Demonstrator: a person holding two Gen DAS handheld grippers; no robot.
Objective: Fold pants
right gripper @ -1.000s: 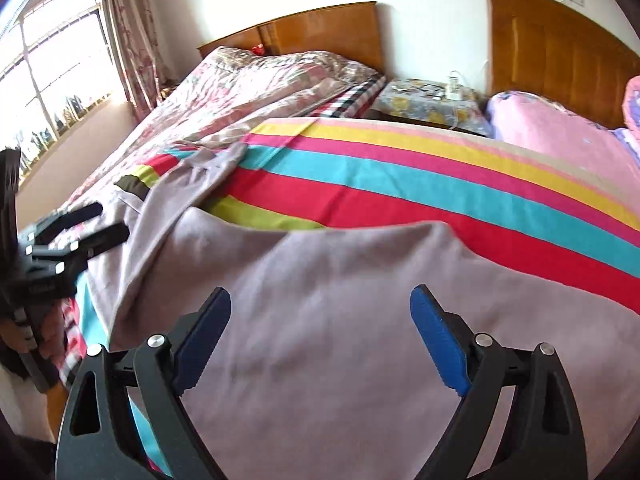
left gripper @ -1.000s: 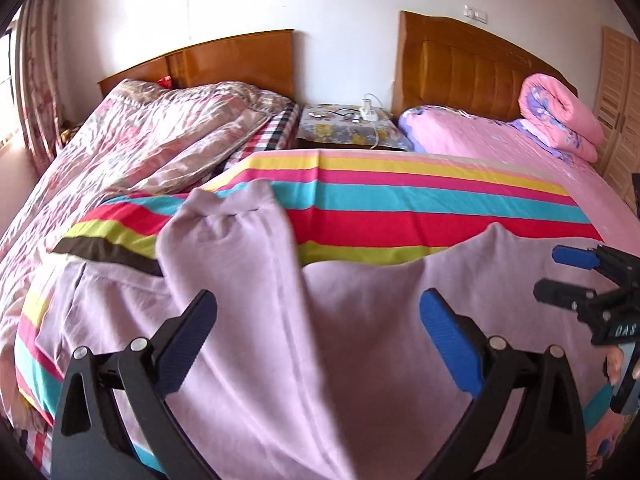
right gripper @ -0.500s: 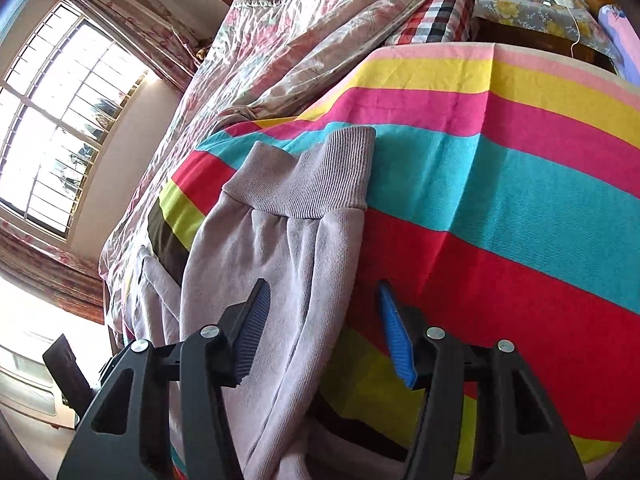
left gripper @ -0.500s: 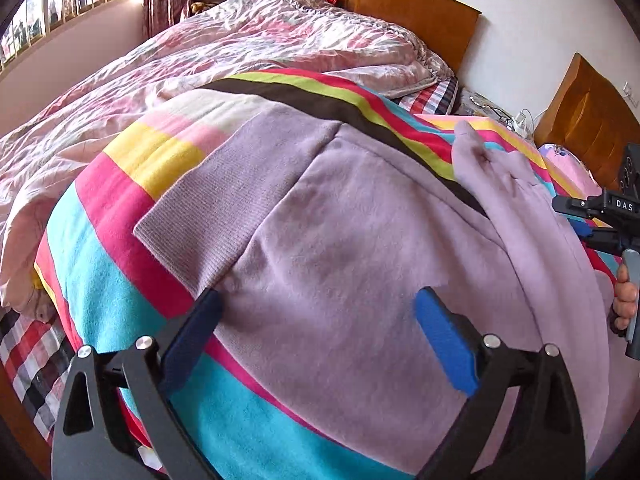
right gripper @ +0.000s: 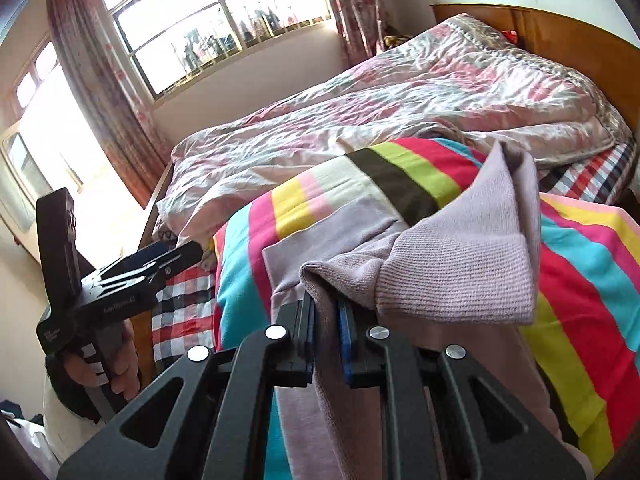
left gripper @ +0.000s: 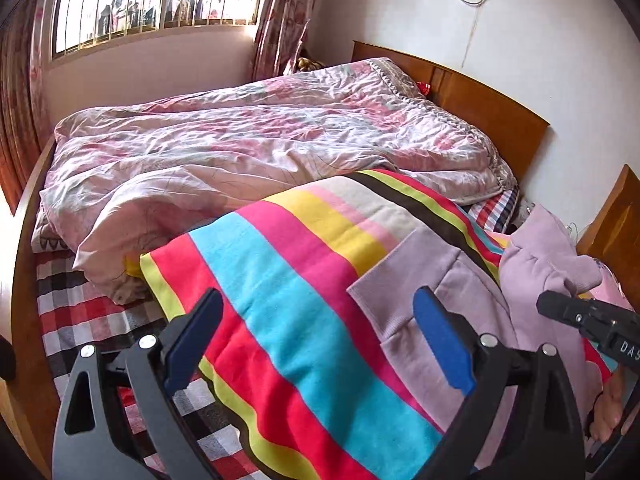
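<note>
Pants (left gripper: pixel 460 300) lie on the striped blanket (left gripper: pixel 280 280), lilac sweatpants, mostly flat, one ribbed cuff (right gripper: pixel 460 268) lifted. We have our right gripper (right gripper: pixel 326 332) clamped tight on fabric just behind that cuff, jaws nearly together with cloth pinched between the blue pads. The held leg rises off the blanket and bunches up above the other ribbed hem (left gripper: pixel 400 268), which lies flat. In the left wrist view the raised leg shows as a lumpy mound on the right side, the right gripper poking in below it.

Our left gripper (left gripper: pixel 316 340) is wide open, holding nothing, hovering over the blanket stripes with its right pad near the flat hem's edge. The right wrist view shows it off to the side over the checked sheet (right gripper: pixel 180 300), also empty.

Progress: we judge this early, first fold only started. One leg looks to be going over the other; nothing is laid down or aligned yet. Left to do, by our guess: lay the held leg onto the flat one, match the hems, smooth, then fold lengthwise into a compact stack. Waistband end is out of view, so we can't tell how it lies.

Floral quilt (left gripper: pixel 260 140) and wooden headboard (left gripper: pixel 480 104) sit behind, not involved.
</note>
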